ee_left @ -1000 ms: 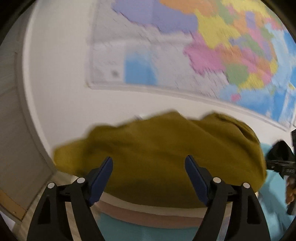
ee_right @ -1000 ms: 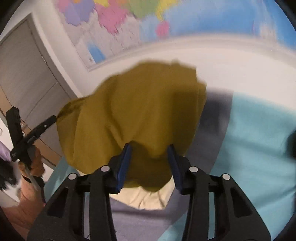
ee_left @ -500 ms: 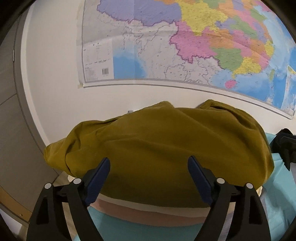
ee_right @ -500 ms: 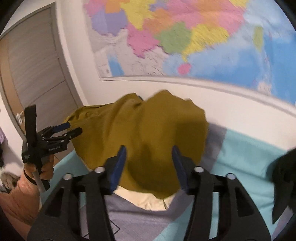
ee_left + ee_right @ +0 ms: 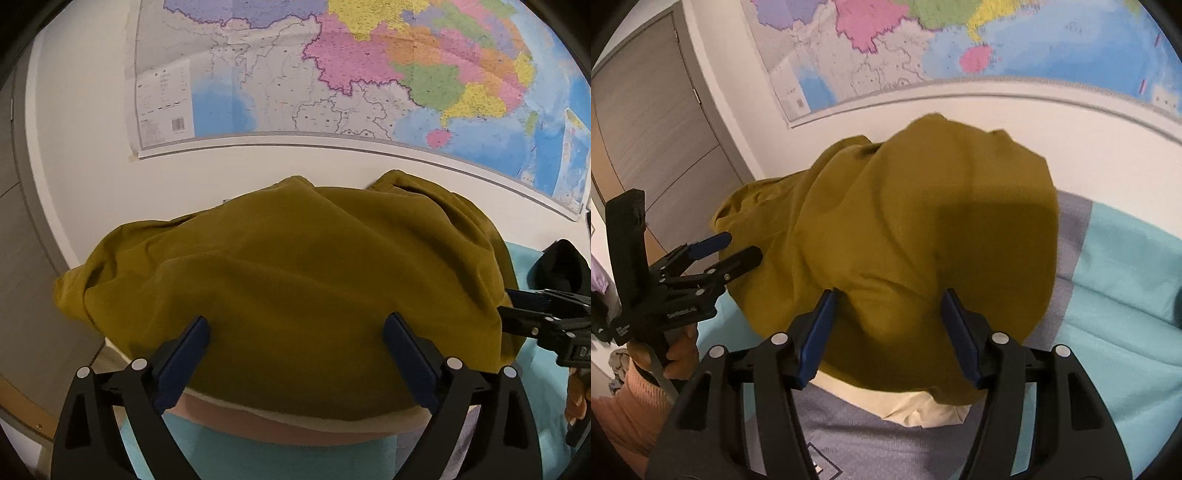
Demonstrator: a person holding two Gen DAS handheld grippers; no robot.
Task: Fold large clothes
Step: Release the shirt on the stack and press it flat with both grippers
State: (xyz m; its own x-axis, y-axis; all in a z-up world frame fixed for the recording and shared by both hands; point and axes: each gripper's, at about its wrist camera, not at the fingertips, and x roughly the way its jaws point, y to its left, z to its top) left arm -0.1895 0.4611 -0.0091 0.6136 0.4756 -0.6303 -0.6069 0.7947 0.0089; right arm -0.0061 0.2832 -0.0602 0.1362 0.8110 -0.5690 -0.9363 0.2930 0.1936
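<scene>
- The mustard-yellow cotton garment (image 5: 295,306) lies in a rumpled heap on a cream pillow (image 5: 919,406), at the head of a bed with a turquoise and grey patterned bedspread (image 5: 1126,295), hard against the white wall under a large coloured wall map (image 5: 369,74).
- The left claw (image 5: 295,354) has spread over the last second to about as wide as it goes and its jaws are opening even now; nothing is between the blue pads (image 5: 184,354), and the cloth lies beyond them at 12 o'clock.
- The right claw (image 5: 886,332) was pinched close on a fold of the garment a second ago. Its jaws have since let go and are opening, now roughly halfway; the cloth sits behind and between the pads, which do not appear to press on it.
- In the right wrist view the left claw (image 5: 727,254) shows at 9 o'clock, just beside the garment's left edge, held by a hand (image 5: 679,350) in a salmon knitted sleeve (image 5: 624,402).
- The earlier frames are smeared and show the cloth in the air; it now rests sharp and settled.
- Meaning, as I judge it: the garment has just been dropped, not folded. It is bunched, so it needs a fresh grip on two corners and spreading flat before any fold.
</scene>
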